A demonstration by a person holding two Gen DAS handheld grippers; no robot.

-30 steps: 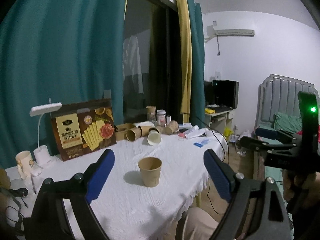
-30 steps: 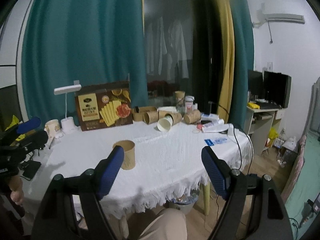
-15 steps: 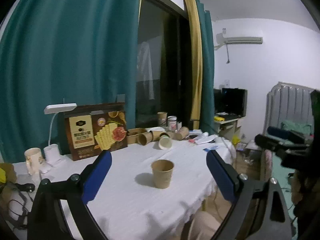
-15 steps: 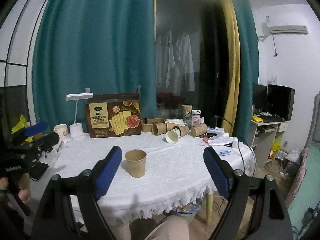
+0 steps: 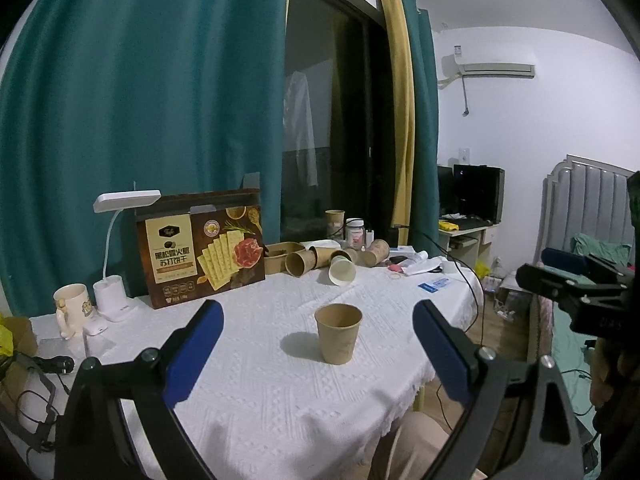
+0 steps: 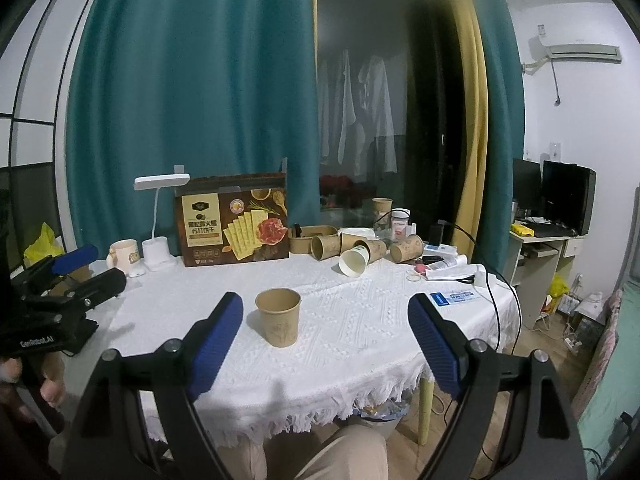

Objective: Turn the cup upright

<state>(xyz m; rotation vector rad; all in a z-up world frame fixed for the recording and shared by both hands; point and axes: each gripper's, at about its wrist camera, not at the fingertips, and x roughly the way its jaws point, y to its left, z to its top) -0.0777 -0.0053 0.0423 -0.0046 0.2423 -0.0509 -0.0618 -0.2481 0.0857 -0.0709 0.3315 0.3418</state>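
On the left wrist view, a cream mug [image 5: 71,308] sits at about 9 o'clock on the white-clothed surface [image 5: 260,400], with a white desk lamp [image 5: 114,248] just beside it. Next along stands a brown cracker box [image 5: 202,248], upright against the teal curtain [image 5: 140,100]. The left tool [image 5: 316,356] hangs over the near edge with its blue pads spread wide and nothing between them. The paper cup [image 5: 338,333] stands upright, mouth up, near the middle of the surface, apart from both pads. At about 12 o'clock behind it lies a cluster of tipped paper cups [image 5: 332,260], one showing its white inside. At 3 o'clock the right tool [image 5: 568,284] shows from the side.

On the right wrist view, the left tool [image 6: 72,280] appears at 9 o'clock, off the surface's [image 6: 360,340] edge. The mug [image 6: 124,254], lamp [image 6: 158,220] and cracker box [image 6: 236,220] line the back. The right tool [image 6: 324,336] is also wide open and holds nothing; the paper cup [image 6: 279,322] stands upright just right of its left pad, not touching it. The tipped cups [image 6: 360,250] lie at about 1 o'clock, with a monitor [image 6: 568,196] on a desk at 3 o'clock.
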